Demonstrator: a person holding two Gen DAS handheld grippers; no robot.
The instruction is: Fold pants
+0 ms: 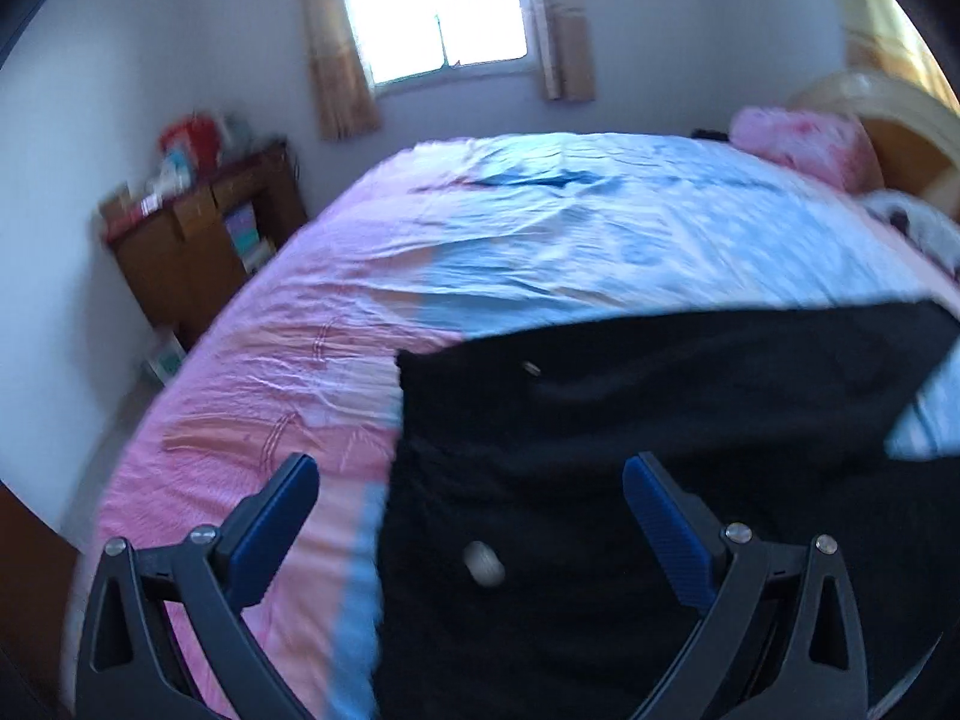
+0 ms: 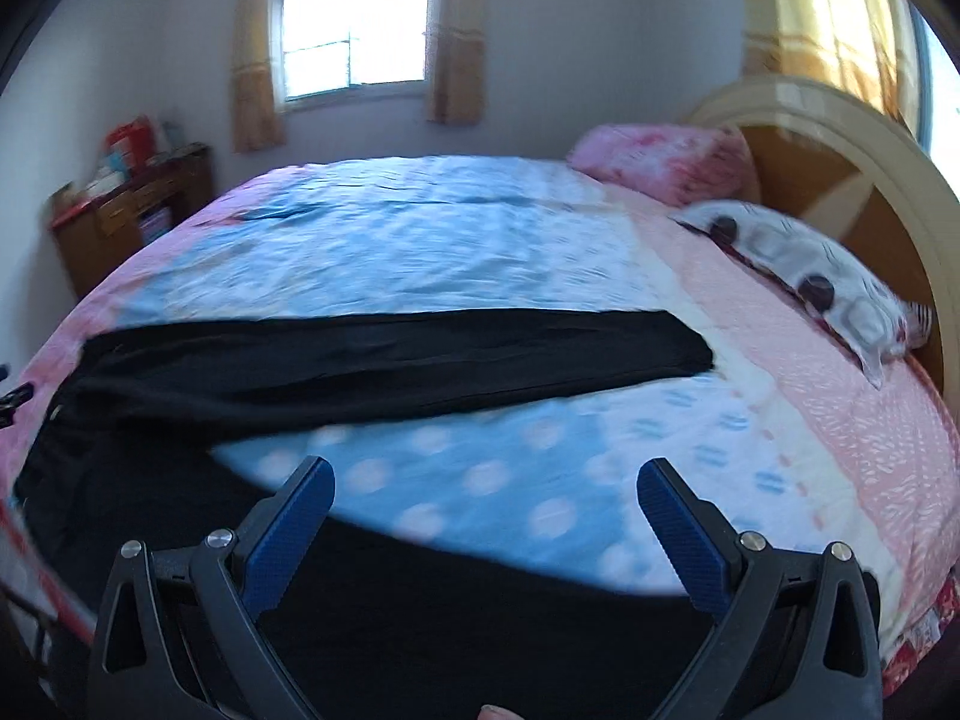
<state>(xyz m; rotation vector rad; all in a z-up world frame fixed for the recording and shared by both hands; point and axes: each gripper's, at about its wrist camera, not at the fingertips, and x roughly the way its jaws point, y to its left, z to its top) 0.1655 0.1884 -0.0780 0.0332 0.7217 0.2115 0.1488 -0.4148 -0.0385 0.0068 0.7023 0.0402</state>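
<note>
Black pants (image 2: 384, 354) lie spread on the bed (image 2: 480, 228), legs apart in a V. One leg runs across the bed to the right. The other leg (image 2: 456, 618) lies near the front edge under my right gripper (image 2: 485, 480), which is open and empty above the gap between the legs. In the left wrist view the waist end of the pants (image 1: 630, 420) fills the lower right. My left gripper (image 1: 471, 477) is open and empty, hovering over the waist's left edge.
The bed has a pink and blue quilt (image 1: 540, 228). Pillows (image 2: 660, 159) and a curved headboard (image 2: 840, 138) are at the right. A wooden cabinet (image 1: 198, 234) with clutter stands at the left wall. A window (image 1: 432, 6) with curtains is behind.
</note>
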